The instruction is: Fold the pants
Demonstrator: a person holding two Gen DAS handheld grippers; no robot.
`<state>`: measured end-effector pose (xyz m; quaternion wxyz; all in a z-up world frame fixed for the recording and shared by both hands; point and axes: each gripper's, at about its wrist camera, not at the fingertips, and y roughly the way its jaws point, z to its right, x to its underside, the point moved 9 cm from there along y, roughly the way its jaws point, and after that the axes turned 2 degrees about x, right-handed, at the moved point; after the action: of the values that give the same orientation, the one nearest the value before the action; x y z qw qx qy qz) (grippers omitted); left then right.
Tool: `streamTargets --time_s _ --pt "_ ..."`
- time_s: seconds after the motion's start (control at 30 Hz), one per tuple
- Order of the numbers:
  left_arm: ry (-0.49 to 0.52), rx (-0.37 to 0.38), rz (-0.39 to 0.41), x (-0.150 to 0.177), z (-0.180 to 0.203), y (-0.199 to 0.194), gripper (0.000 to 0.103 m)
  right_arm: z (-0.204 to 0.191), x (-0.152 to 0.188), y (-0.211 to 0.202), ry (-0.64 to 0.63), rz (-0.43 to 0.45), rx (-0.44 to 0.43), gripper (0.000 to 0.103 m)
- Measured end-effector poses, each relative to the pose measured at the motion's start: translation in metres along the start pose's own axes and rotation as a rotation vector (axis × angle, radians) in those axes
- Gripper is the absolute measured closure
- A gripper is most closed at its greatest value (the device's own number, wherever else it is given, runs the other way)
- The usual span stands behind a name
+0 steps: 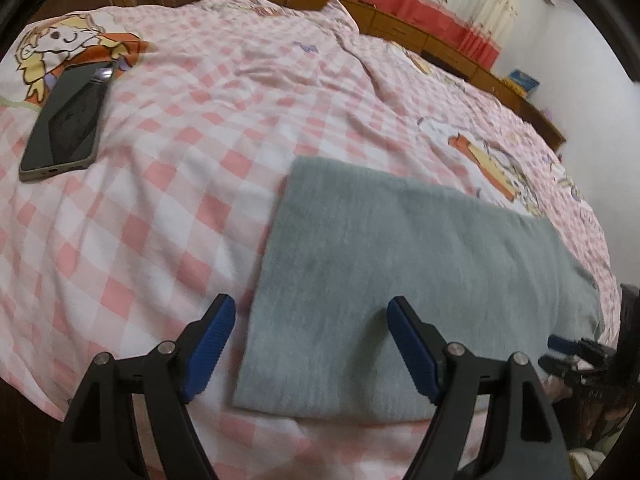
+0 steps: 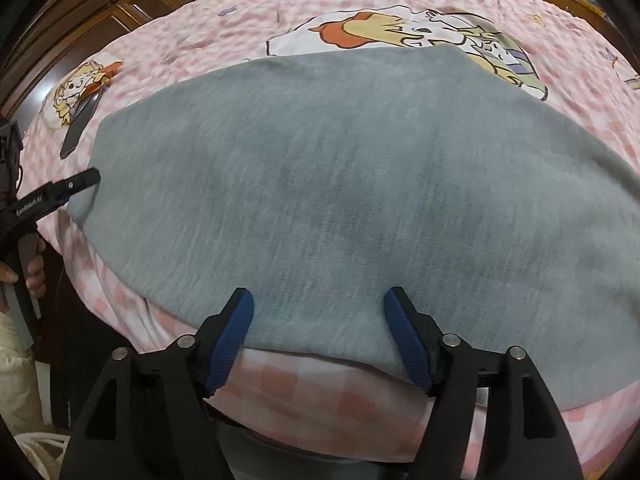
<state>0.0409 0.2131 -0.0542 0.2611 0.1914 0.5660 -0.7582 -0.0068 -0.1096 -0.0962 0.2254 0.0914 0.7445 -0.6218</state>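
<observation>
Grey pants (image 1: 400, 280) lie flat on a pink checked bed (image 1: 160, 220), already folded into a long band running from 9 o'clock to 3 o'clock along the near edge. The left gripper (image 1: 310, 344), jaws wide apart and holding nothing, straddles the band's 9 o'clock end. The right gripper (image 2: 319, 334), also spread and empty, hovers over the near hem at 6 o'clock, further along. The cloth looks soft, smooth and thick. A phone (image 1: 66, 120) rests at 10 o'clock, well apart.
</observation>
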Motion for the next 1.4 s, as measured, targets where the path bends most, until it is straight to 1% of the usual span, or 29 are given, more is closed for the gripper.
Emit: streamTargets --time_s 0.17,0.2,0.23,0.27,0.33,0.4,0.47,0.53,0.57,0.63,0.67,0.7,0.73,0.8,0.83,0.87,0.97,1.0,1.03,1.07,1.13,1.17,1.27,1.33,1.4 --pt "-0.040 0.067 0.027 -0.009 0.002 0.005 0.022 -0.001 0.000 0.000 -0.007 0.010 -0.020 0.026" --pt "-0.040 0.073 0.025 -0.010 0.004 0.007 0.027 -0.002 -0.001 0.001 -0.010 0.011 -0.018 0.026" --pt "-0.035 0.080 0.024 -0.011 0.006 0.007 0.037 -0.002 -0.001 0.000 -0.011 0.012 -0.018 0.026" --pt "-0.024 0.094 0.025 -0.011 0.011 0.006 0.042 -0.002 -0.001 0.000 -0.009 0.014 -0.023 0.025" --pt "-0.007 0.128 0.023 -0.011 0.019 0.005 0.059 -0.002 -0.001 0.001 -0.006 0.017 -0.032 0.024" --pt "0.008 0.161 0.017 -0.007 0.026 0.004 0.066 -0.003 -0.001 0.001 -0.010 0.018 -0.033 0.022" --pt "-0.003 0.147 0.029 -0.005 0.028 0.002 0.066 -0.004 -0.001 0.001 -0.014 0.020 -0.032 0.022" --pt "-0.021 0.130 0.049 -0.006 0.028 0.001 0.065 -0.004 -0.001 0.001 -0.015 0.019 -0.036 0.021" --pt "-0.033 0.080 0.068 -0.007 0.024 0.001 0.063 -0.004 -0.002 0.002 -0.015 0.018 -0.038 0.021" --pt "-0.038 0.033 0.085 -0.008 0.019 0.005 0.048 -0.005 -0.002 0.002 -0.014 0.019 -0.042 0.020" --pt "-0.046 0.037 0.081 -0.008 0.018 0.009 0.046 -0.005 -0.002 0.002 -0.015 0.019 -0.043 0.020" --pt "-0.057 0.039 0.076 -0.008 0.019 0.012 0.042 -0.005 -0.002 0.003 -0.015 0.020 -0.043 0.020" --pt "-0.063 0.044 0.074 -0.008 0.020 0.014 0.034 -0.006 -0.003 0.003 -0.015 0.020 -0.044 0.020" --pt "-0.055 0.043 0.068 -0.008 0.026 0.017 0.025 -0.006 -0.003 0.003 -0.018 0.022 -0.045 0.018" --pt "-0.034 0.026 0.067 -0.008 0.030 0.020 0.023 -0.006 -0.002 0.003 -0.020 0.023 -0.045 0.018" --pt "-0.009 -0.002 0.067 -0.007 0.033 0.022 0.022 -0.006 -0.002 0.002 -0.020 0.026 -0.046 0.018" --pt "0.003 -0.077 0.074 -0.005 0.036 0.024 0.022 -0.006 -0.003 0.000 -0.011 0.030 -0.053 0.018" --pt "-0.007 -0.093 0.077 -0.004 0.037 0.023 0.025 -0.006 -0.003 -0.001 -0.010 0.031 -0.051 0.019" --pt "-0.027 -0.095 0.078 -0.003 0.038 0.022 0.029 -0.006 -0.003 -0.003 -0.012 0.033 -0.048 0.019" --pt "-0.037 -0.093 0.080 -0.002 0.038 0.021 0.032 -0.007 -0.004 -0.005 -0.016 0.033 -0.043 0.020" --pt "-0.052 -0.082 0.085 -0.002 0.040 0.019 0.044 -0.006 -0.005 -0.010 -0.018 0.038 -0.029 0.023" --pt "-0.052 -0.085 0.085 -0.002 0.040 0.018 0.047 -0.005 -0.005 -0.012 -0.017 0.040 -0.022 0.025" --pt "-0.067 -0.091 0.071 -0.002 0.038 0.015 0.062 0.006 -0.007 -0.018 -0.003 0.056 0.042 0.025" --pt "-0.080 -0.077 0.068 -0.003 0.037 0.011 0.081 0.012 -0.009 -0.023 0.027 0.073 0.038 0.025" --pt "-0.081 -0.060 0.066 -0.004 0.038 0.007 0.089 0.018 -0.009 -0.028 0.059 0.090 0.020 0.025"
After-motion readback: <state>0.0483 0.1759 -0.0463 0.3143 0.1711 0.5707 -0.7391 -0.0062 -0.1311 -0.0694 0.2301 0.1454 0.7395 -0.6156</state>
